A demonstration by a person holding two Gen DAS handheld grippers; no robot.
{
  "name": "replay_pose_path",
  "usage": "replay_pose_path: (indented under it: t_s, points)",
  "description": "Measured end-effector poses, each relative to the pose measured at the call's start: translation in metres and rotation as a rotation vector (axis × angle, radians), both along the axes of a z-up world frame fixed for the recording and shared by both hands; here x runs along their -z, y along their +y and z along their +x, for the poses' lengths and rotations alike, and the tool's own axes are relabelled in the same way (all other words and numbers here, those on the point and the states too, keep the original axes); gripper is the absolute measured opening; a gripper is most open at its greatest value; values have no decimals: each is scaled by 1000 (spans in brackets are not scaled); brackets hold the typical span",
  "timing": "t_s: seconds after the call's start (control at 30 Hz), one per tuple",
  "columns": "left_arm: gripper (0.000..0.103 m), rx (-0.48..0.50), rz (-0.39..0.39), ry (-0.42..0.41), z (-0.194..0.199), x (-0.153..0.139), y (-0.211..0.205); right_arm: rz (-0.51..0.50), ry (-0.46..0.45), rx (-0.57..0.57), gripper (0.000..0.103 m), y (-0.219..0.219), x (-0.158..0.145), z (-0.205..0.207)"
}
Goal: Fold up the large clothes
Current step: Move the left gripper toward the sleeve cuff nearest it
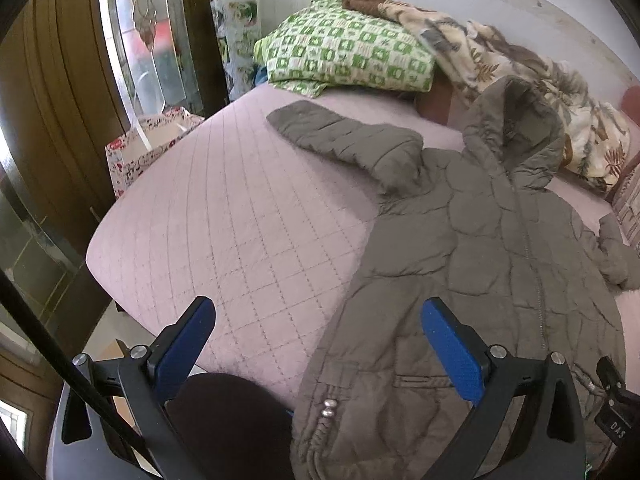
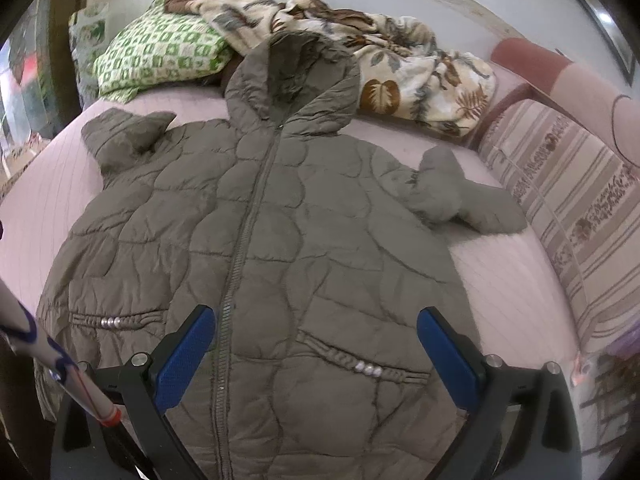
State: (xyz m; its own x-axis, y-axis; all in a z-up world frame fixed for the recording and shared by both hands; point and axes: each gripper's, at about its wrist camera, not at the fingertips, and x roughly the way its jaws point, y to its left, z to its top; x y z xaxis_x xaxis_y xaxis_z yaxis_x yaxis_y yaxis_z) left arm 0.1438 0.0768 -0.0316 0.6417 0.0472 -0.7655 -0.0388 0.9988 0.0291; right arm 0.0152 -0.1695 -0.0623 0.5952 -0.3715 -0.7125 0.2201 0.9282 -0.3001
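Puffy quilted jacket (image 2: pixel 280 216) — seemingly zipped.

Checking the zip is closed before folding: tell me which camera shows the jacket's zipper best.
The right wrist view: the zipper runs centred and unobstructed from hood to hem. The left wrist view shows the jacket obliquely, its zipper foreshortened near the right edge.

A home bedroom is shown: a bed covered with a pink quilted bedspread (image 1: pixel 240 208) is seen, with a green-and-white checked pillow (image 1: pixel 344 56), a crumpled cream leaf-print blanket (image 2: pixel 400 68), and a dark wooden wardrobe door (image 1: pixel 56 92) alongside.
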Motion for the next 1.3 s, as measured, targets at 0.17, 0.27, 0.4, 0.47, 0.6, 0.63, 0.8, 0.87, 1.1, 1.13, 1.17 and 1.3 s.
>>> replay_pose_path:
  t_s: [0.17, 0.27, 0.4, 0.47, 0.6, 0.63, 0.8, 0.87, 1.1, 1.13, 1.17, 1.3]
  points:
    - [100, -4, -41, 29, 15, 10, 17, -14, 37, -11, 103, 11, 10, 9]
    - [100, -8, -102, 50, 28, 16, 31, -12, 56, -13, 103, 17, 16, 14]
    - [100, -54, -148, 5, 43, 16, 48, -28, 74, -26, 103, 25, 21, 18]
    - [100, -66, -168, -35, 52, 13, 55, -35, 78, -30, 103, 29, 22, 19]
    - [100, 12, -215, -30, 80, 15, 62, -39, 82, -30, 103, 30, 25, 22]
    - [100, 36, -226, -17, 87, 17, 63, -38, 80, -27, 103, 30, 25, 23]
    - [100, 111, -323, 77, 102, 30, 64, -36, 66, -13, 102, 26, 25, 26]
    - [100, 151, -337, 100, 105, 33, 60, -29, 65, -1, 103, 22, 26, 28]
    - [100, 321, -450, 158, 112, 37, 47, -3, 52, 19, 102, 15, 30, 29]
    - [100, 337, -458, 161, 113, 36, 45, 4, 42, 15, 102, 14, 31, 28]
    - [100, 347, -475, 159, 115, 35, 43, 9, 36, 14, 103, 14, 31, 28]
    - [100, 395, -515, 203, 126, 34, 35, 40, 25, 20, 102, 7, 36, 27]
